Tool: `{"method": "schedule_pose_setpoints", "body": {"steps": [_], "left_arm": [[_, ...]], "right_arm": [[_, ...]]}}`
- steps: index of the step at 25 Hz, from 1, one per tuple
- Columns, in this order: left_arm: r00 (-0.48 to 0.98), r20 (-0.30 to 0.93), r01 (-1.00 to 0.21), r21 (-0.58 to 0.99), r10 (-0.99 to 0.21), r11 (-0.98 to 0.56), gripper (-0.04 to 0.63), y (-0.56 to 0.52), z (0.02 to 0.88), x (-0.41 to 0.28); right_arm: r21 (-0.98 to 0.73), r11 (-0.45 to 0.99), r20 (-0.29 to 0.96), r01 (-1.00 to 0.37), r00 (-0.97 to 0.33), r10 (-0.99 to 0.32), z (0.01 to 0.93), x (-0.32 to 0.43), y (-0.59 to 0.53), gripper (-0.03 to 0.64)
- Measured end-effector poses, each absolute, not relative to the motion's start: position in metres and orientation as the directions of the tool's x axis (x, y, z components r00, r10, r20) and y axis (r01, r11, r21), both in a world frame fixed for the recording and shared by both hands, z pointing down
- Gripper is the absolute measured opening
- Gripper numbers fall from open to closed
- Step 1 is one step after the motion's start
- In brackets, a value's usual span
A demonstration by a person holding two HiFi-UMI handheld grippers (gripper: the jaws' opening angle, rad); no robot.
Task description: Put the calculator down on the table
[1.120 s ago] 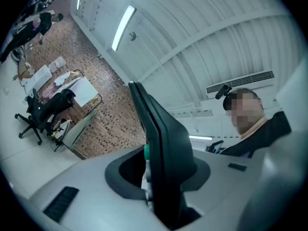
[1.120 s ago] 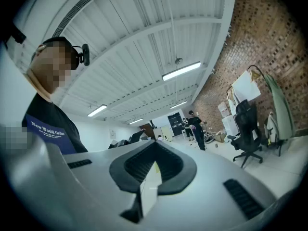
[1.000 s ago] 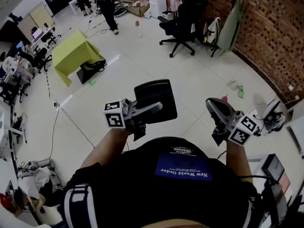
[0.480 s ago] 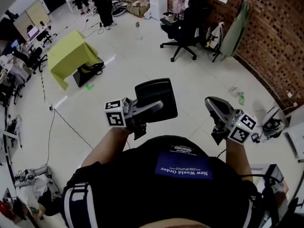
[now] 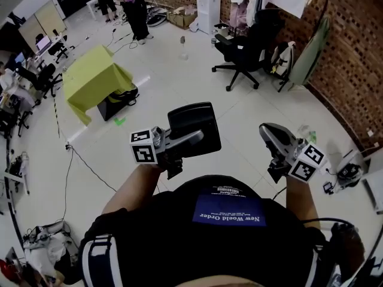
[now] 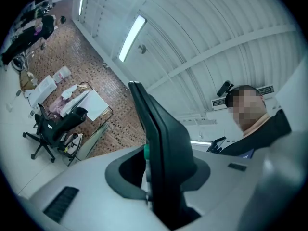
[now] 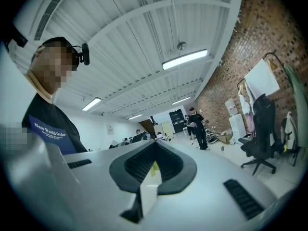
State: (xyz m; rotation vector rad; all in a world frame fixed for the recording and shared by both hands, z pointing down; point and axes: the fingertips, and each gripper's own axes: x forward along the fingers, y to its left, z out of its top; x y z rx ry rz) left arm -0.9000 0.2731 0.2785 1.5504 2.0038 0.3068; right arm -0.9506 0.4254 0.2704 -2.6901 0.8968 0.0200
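In the head view my left gripper (image 5: 192, 138) is held at chest height over the floor, shut on the calculator (image 5: 194, 128), a dark flat slab that stands on edge between the jaws. The left gripper view shows the calculator (image 6: 163, 143) rising edge-on out of that gripper (image 6: 150, 184), with a green bit at its side. To the right, my right gripper (image 5: 273, 137) points forward with nothing in it. In the right gripper view its jaws (image 7: 147, 186) look closed together.
A table draped in yellow cloth (image 5: 90, 75) stands ahead on the left with a dark bag beneath. A black office chair (image 5: 246, 45) and a brick wall (image 5: 353, 52) lie ahead on the right. A person (image 5: 134, 8) stands far off. A cable (image 5: 84, 151) crosses the white floor.
The room has slid through the view: the chair and the yellow table now sit lower and further right. Both grippers keep the same pose, and the calculator stays in the left one.
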Motion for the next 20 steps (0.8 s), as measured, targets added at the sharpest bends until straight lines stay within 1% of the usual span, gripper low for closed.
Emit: {"method": "schedule_pose_setpoints", "body": {"steps": [7,11,16,20], "left_arm": [[-0.107,-0.295,0.814,0.522,0.949,0.255,0.130,0.290,0.290,-0.836],[-0.027,-0.288,0.845,0.506,0.957,0.176,0.130,0.320,0.294,-0.788],[0.076,-0.307,0.846,0.524,0.948,0.102,0.130,0.391,0.273,-0.695],[0.125,-0.319,0.854,0.517,0.939,0.063,0.130,0.403,0.268,-0.667]], "right_arm": [[-0.299,-0.728,-0.109,-0.616,0.780,-0.616,0.282,-0.871,0.450,-0.014],[-0.280,-0.665,-0.118,-0.692,0.713,-0.692,0.287,-0.806,0.478,-0.014],[-0.278,-0.601,-0.113,-0.749,0.647,-0.754,0.266,-0.697,0.553,-0.014],[-0.260,-0.555,-0.105,-0.790,0.594,-0.797,0.264,-0.660,0.560,-0.014]]}}
